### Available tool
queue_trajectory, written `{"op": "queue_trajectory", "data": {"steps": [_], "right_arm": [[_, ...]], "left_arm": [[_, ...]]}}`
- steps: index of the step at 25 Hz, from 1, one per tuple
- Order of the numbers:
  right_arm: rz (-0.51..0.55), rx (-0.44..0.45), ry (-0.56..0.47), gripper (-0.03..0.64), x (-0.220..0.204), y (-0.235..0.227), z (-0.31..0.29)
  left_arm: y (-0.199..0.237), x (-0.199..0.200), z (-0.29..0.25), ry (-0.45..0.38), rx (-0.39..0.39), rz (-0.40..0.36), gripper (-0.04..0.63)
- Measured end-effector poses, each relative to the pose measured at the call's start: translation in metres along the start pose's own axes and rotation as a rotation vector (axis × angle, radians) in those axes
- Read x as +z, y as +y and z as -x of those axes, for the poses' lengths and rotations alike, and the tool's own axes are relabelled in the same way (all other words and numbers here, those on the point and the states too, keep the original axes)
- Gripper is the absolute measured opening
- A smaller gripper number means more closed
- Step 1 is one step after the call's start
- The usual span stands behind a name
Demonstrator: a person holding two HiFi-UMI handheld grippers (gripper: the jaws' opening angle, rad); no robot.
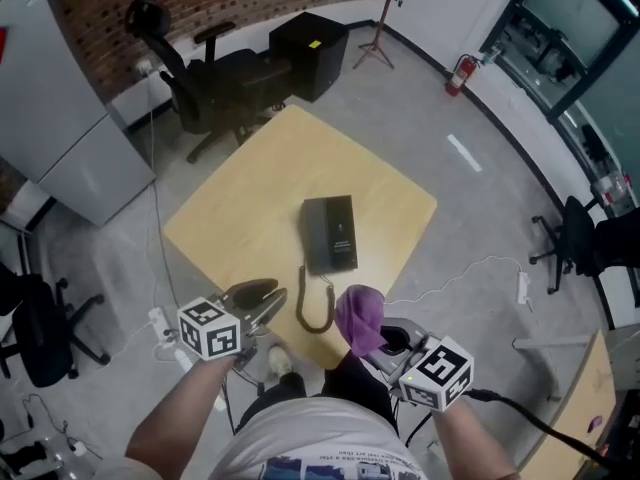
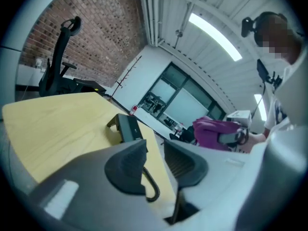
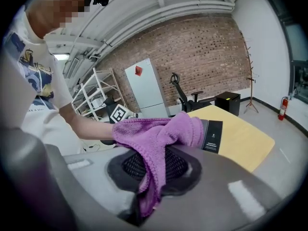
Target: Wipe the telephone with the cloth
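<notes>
Yellow bench [image 1: 240,198] carries the phone [image 1: 330,233], not yet wiped. Right claw [image 1: 380,336] pinches the cloth [image 1: 360,313]; left claw [image 1: 262,303] stands part-open and empty. The next move likely calls for lowering the cloth onto the phone.

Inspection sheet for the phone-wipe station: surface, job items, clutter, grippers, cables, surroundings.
Surface: yellow table, bare wood.
Job's things: black telephone flat on the table; purple cloth in the right hand-held gripper.
Clutter: nothing seen.
Grippers: left hand-held gripper open, empty; right shut on the cloth.
Cables: coiled cord at the table's near edge; white cable on the floor.
Surroundings: office chair, black cabinet, coat stand, fire extinguisher.
</notes>
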State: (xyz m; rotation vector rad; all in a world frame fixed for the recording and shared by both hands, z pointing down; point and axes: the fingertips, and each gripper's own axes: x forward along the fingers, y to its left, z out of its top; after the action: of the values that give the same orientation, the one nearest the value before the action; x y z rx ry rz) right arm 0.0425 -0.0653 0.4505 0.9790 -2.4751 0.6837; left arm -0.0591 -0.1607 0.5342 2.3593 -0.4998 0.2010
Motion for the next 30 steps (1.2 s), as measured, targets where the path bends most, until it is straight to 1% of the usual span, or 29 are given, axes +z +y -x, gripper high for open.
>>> {"op": "queue_trajectory", "data": {"steps": [3, 5, 6, 7, 10, 15, 17, 21, 25, 28, 30], "right_arm": [[0.002, -0.030, -0.015, 0.043, -0.007, 0.013, 0.006], [0.013, -0.039, -0.015, 0.043, -0.012, 0.019, 0.009], [0.023, -0.041, -0.014, 0.043, -0.014, 0.022, 0.010], [0.034, -0.041, -0.012, 0.043, -0.015, 0.025, 0.011], [0.066, -0.030, -0.011, 0.043, -0.020, 0.036, 0.012], [0.110, 0.008, -0.037, 0.043, -0.034, 0.062, 0.021], [0.123, 0.020, -0.049, 0.043, -0.042, 0.072, 0.031], [0.154, 0.028, -0.069, 0.043, -0.060, 0.089, 0.054], [0.142, 0.046, -0.090, 0.043, -0.086, 0.109, 0.074], [0.141, 0.062, -0.090, 0.043, -0.103, 0.128, 0.087], [0.139, 0.061, -0.092, 0.043, -0.112, 0.136, 0.097]], "left_arm": [[-0.030, -0.016, 0.024, 0.011, 0.000, -0.072, 0.063], [-0.047, -0.022, 0.035, 0.019, -0.002, -0.118, 0.048], [-0.054, -0.023, 0.040, 0.018, -0.003, -0.135, 0.016], [-0.061, -0.022, 0.044, 0.011, -0.004, -0.150, 0.003], [-0.085, -0.023, 0.057, -0.010, -0.016, -0.185, 0.003], [-0.133, -0.042, 0.063, -0.012, -0.061, -0.212, 0.003], [-0.152, -0.051, 0.062, -0.012, -0.064, -0.205, 0.003], [-0.197, -0.070, 0.062, -0.026, -0.066, -0.162, 0.003], [-0.237, -0.096, 0.066, -0.018, -0.078, -0.141, 0.003], [-0.259, -0.114, 0.079, -0.027, -0.066, -0.111, 0.003], [-0.271, -0.124, 0.086, -0.016, -0.060, -0.115, 0.003]]}}
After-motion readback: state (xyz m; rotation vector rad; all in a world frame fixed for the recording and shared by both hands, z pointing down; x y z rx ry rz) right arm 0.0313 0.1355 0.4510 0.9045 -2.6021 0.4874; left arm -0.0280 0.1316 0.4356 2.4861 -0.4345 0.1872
